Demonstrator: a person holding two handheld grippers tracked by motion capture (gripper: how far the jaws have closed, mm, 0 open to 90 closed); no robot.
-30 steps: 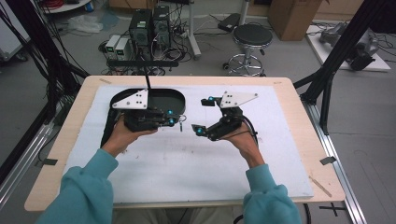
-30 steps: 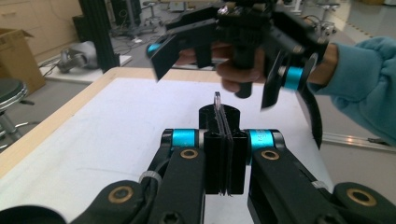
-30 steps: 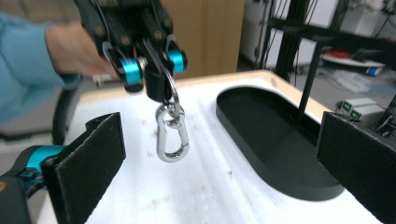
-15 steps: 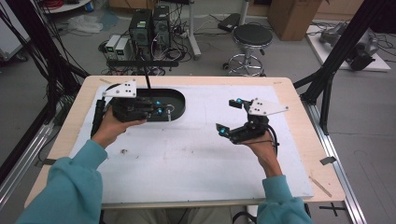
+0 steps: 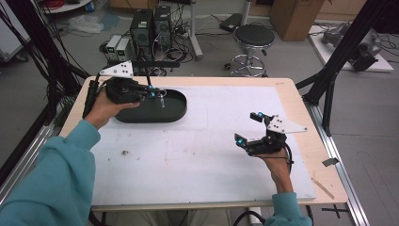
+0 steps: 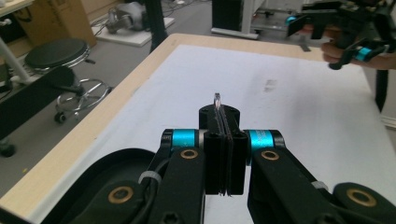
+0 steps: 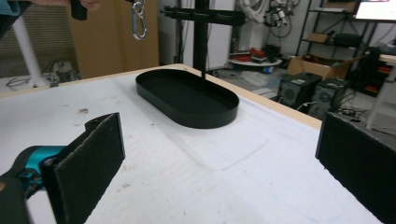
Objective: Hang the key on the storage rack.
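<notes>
Above the black tray point(image 5: 155, 107), the left claw point(image 5: 153, 92) is clamped on a small metal carabiner point(image 5: 161, 98), which hangs from its tips. Well apart, the right claw point(image 5: 248, 128) hovers over the bench point(image 5: 197, 155), jaws wide and empty. Risk: the thin clip, pinched only at its top, may twist loose and fall outside the tray.

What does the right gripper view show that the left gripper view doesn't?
Right gripper view: the carabiner hanging in the air, the whole tray with its post, computers behind. Left gripper view: the left gripper shut on the carabiner, seen edge-on, the right gripper open across the table, a stool. Both: the white table and the tray.
</notes>
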